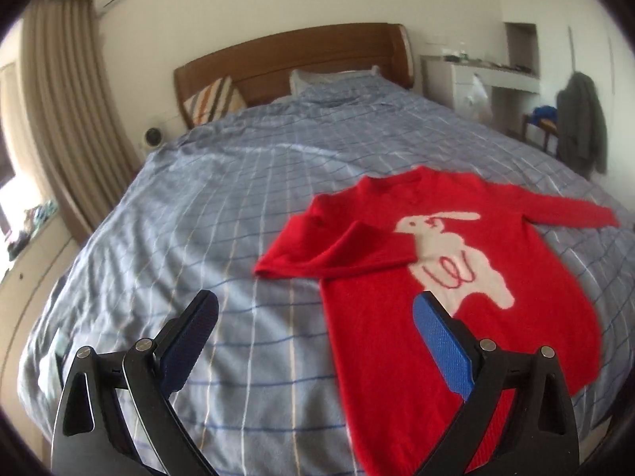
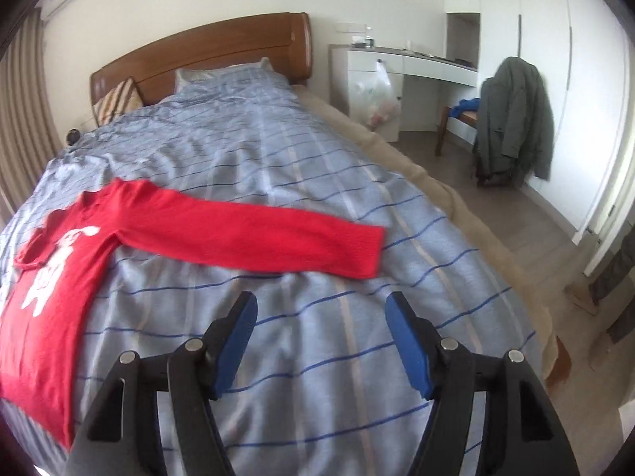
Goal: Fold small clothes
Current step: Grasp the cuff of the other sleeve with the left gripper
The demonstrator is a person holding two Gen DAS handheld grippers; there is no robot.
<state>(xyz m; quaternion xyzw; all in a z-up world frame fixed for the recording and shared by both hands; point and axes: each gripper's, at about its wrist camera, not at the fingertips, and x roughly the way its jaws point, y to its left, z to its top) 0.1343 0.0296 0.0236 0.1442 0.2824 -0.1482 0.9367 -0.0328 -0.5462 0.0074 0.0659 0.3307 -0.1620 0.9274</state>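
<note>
Bedroom bed holds a red sweater, one sleeve folded in. Both claws, left claw and right claw, hover apart, empty. Next, likely the outstretched sleeve needs gripping.

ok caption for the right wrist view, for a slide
Open right tongs hover above the checked bedspread, facing the red sweater's outstretched sleeve.

Red sweater lies flat on the bed, sleeve outstretched beyond the spread right hand-held gripper
</note>
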